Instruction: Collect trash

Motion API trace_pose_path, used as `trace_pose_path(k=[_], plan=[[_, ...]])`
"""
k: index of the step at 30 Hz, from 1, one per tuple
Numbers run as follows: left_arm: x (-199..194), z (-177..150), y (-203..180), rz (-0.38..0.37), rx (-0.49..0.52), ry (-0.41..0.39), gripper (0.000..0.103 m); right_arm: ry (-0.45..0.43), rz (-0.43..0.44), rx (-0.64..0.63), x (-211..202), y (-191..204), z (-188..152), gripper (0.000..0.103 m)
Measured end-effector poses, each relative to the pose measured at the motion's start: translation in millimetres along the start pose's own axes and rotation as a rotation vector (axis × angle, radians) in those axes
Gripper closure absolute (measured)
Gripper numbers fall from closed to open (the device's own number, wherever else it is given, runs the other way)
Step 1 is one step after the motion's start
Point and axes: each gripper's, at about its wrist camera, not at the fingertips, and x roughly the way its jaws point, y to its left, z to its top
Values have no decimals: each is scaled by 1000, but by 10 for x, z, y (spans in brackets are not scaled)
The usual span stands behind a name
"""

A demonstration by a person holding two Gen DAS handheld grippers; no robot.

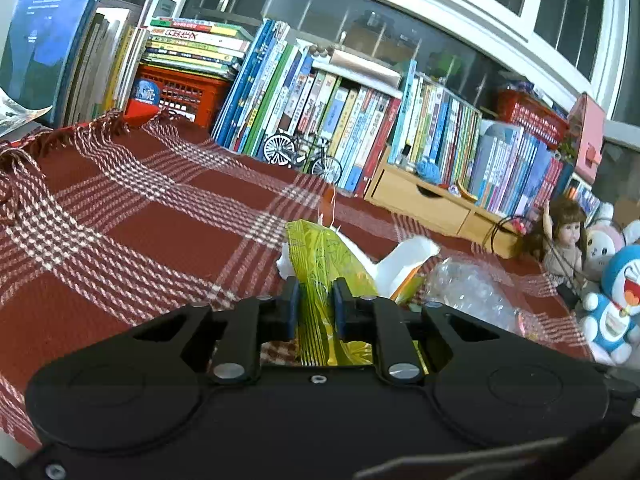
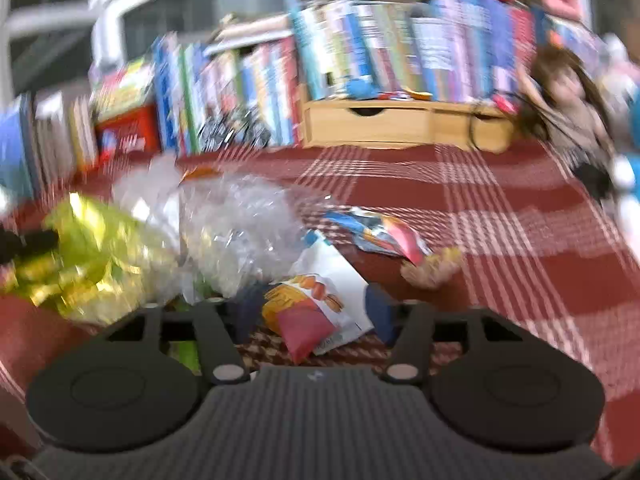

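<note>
Left wrist view sharp, evenly lit, dim windows (image 1: pixel 400 20) beyond the fingers. Right wrist view heavily motion-blurred; books (image 2: pixel 360 52) ahead of the fingers smeared. Fisheye bending at edges of both.

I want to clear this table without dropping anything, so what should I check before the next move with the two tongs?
1. Left tongs shut on the yellow-green wrapper: ok, both pads press it.
2. Wrapper fully off the plaid cloth: cannot tell, its lower end is hidden by the tongs.
3. Right tongs open: ok, jaws stand wide.
4. White and orange snack packet lies between the right jaws: ok.
5. Clear plastic bag clear of that closing path: cannot tell, the view is blurred.
6. Blue and pink wrapper left on the cloth: not ok, still to collect.
</note>
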Motion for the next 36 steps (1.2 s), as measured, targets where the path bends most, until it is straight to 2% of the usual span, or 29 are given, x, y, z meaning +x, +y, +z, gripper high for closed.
trace_pose_path(k=[3,4,5,7,9,10,11,12,13,14,15,17,22,28,36], plan=[[89,-47,28,-37,4,52,70,25,-15,-104,151,110,23,27],[121,-73,40,-52,3,66,57,35,-7,-119,202,125,34,27],[156,-96,46,-63,-2,78,49,46,1,-123,237,127,35,27],[244,-141,52,-77,-23,115,44,63,13,-110,295,128,50,28],[330,-173,68,-91,-64,137,43,76,39,-92,327,140,52,39],[364,-182,87,-102,-88,144,45,78,46,-85,329,151,43,48],[398,-182,109,-114,-119,156,51,74,50,-84,324,164,35,55],[419,-182,134,-117,-149,166,62,72,56,-82,312,179,31,58],[429,-176,148,-110,-167,166,83,68,56,-76,297,181,27,63],[430,-162,147,-113,-171,167,86,61,52,-73,280,172,33,72],[407,-148,140,-117,-176,155,90,54,47,-70,253,166,44,76],[325,-99,79,-102,-145,114,93,42,39,-47,206,127,78,84],[97,78,-61,-81,-98,20,94,7,13,-18,60,43,143,89],[-151,210,-178,-74,-58,-30,94,-47,-1,20,-185,-30,242,90],[-496,191,-303,-79,-9,-58,94,-87,11,60,-535,-59,309,91]])
